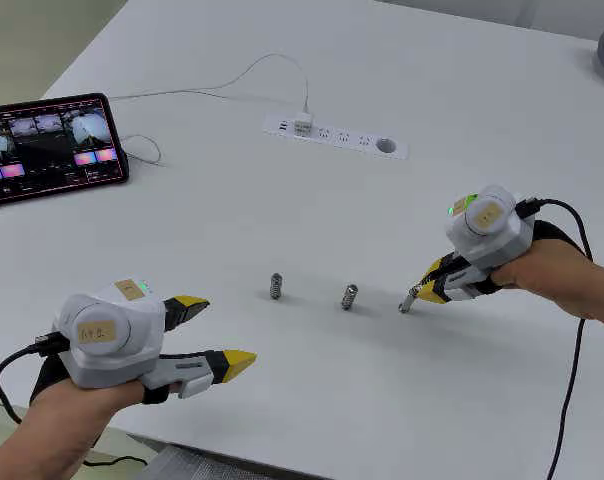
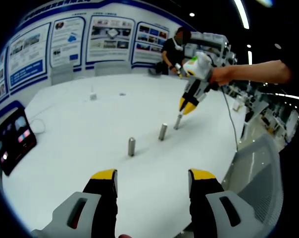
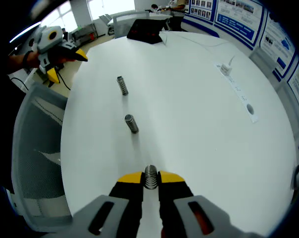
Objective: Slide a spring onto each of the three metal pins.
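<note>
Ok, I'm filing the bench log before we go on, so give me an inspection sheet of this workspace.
Surface: white table, no spills seen.
Job's things: first sprung pin and second sprung pin stand upright, apart; third spring sits in the right gripper.
Clutter: tablet, screen lit; power strip.
Grippers: left gripper open, holding nothing; right gripper shut on third spring.
Cables: white lead plugged into power strip; black cord from right gripper.
Surroundings: wall posters, mesh chair.
</note>
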Motion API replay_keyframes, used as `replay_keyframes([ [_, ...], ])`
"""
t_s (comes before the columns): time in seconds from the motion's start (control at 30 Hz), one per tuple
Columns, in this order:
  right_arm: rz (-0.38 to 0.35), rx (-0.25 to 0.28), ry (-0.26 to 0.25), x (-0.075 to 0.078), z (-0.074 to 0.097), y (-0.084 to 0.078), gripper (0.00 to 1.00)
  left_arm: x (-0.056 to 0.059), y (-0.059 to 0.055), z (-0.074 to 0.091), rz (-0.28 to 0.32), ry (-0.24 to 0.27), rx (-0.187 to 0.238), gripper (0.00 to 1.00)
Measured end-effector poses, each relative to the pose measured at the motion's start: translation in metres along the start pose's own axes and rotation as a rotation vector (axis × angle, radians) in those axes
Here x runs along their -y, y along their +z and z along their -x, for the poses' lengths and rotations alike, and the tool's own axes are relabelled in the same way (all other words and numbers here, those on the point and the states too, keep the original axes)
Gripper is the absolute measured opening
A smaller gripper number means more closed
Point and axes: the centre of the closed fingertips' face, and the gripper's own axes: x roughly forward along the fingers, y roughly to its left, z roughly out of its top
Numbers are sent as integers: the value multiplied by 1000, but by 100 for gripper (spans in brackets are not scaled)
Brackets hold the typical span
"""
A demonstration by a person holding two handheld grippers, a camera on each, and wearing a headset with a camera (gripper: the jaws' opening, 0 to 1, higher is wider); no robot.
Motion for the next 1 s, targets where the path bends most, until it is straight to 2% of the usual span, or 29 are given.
replay_keyframes([
  [0.3,18,-17,2,-2,-6,3,13,-2,5,2,1,6,11,60],
  [1.0,38,-47,10,-2,-27,-3,13,-6,4,9,20,17,15,68],
])
